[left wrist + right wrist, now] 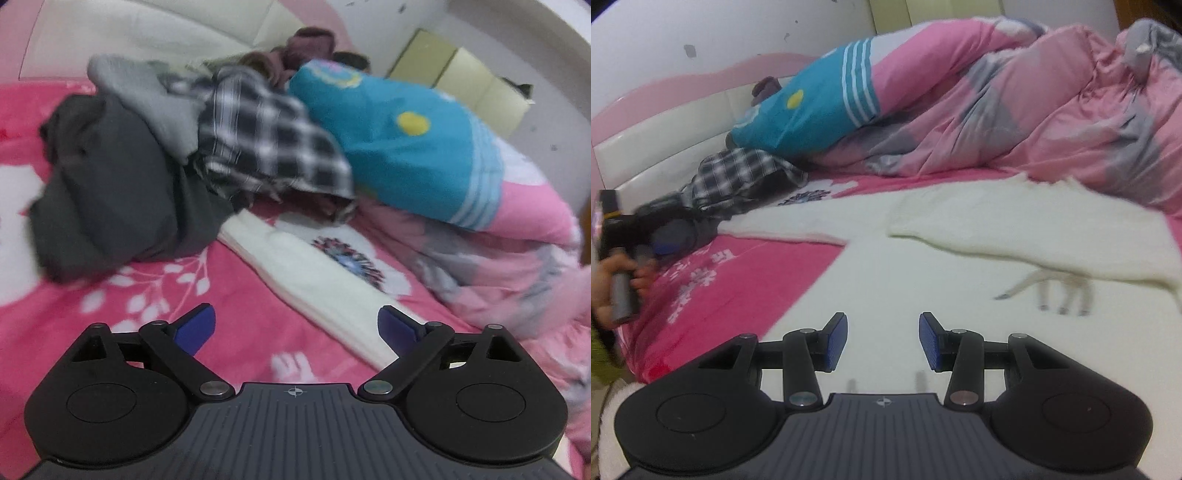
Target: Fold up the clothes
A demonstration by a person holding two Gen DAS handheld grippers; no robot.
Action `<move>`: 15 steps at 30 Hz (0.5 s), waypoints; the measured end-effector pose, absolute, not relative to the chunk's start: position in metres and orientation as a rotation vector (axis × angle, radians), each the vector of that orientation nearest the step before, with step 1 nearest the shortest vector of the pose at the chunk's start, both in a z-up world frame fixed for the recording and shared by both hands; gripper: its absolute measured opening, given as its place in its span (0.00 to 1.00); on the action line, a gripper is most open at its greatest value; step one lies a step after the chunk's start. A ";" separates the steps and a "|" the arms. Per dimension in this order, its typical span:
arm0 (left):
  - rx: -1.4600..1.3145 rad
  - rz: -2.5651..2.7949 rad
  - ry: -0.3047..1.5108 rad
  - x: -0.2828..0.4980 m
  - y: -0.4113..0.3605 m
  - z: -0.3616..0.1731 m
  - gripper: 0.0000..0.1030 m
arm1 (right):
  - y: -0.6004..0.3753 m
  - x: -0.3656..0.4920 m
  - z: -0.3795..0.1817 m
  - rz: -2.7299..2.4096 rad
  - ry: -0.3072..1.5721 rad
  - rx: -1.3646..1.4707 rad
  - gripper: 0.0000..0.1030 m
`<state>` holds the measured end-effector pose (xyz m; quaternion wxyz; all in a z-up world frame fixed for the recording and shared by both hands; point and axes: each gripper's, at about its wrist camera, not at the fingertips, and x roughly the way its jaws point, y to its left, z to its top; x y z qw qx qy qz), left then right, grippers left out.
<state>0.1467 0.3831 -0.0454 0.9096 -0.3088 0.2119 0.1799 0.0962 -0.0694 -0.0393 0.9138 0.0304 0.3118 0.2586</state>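
Note:
A white fleece garment (997,229) lies spread over the pink bedsheet (746,273), one part folded over near its right side. My right gripper (882,339) hovers above its near part, open, with nothing between the blue pads. In the left wrist view a white sleeve (314,273) of it runs diagonally across the sheet. My left gripper (297,326) stands wide open just over the sleeve's near end, holding nothing. The right wrist view also catches the left gripper (665,240) at the far left, held by a hand (617,273).
A pile of clothes lies at the head of the bed: a dark grey piece (110,184), a plaid shirt (266,140), a light grey one (147,92). A blue pillow (388,140) and a bunched pink duvet (1034,110) fill the far side. A padded headboard (665,147) stands behind.

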 end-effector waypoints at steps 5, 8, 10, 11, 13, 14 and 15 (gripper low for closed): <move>-0.739 0.438 0.493 0.207 0.409 -0.068 0.76 | -0.068 0.112 -0.053 0.521 0.691 0.088 0.44; -0.710 0.507 0.502 0.230 0.416 -0.078 0.63 | -0.074 0.120 -0.064 0.492 0.719 0.095 0.44; -0.631 0.556 0.506 0.241 0.413 -0.080 0.43 | -0.080 0.125 -0.071 0.472 0.733 0.113 0.44; -0.599 0.574 0.496 0.242 0.409 -0.078 0.27 | -0.083 0.127 -0.074 0.463 0.740 0.122 0.44; -0.545 0.604 0.470 0.242 0.400 -0.073 0.12 | -0.089 0.128 -0.079 0.461 0.746 0.144 0.44; -0.517 0.618 0.457 0.242 0.396 -0.071 0.09 | -0.092 0.128 -0.080 0.461 0.747 0.156 0.44; -0.482 0.615 0.426 0.240 0.387 -0.065 0.08 | -0.095 0.128 -0.082 0.463 0.747 0.166 0.44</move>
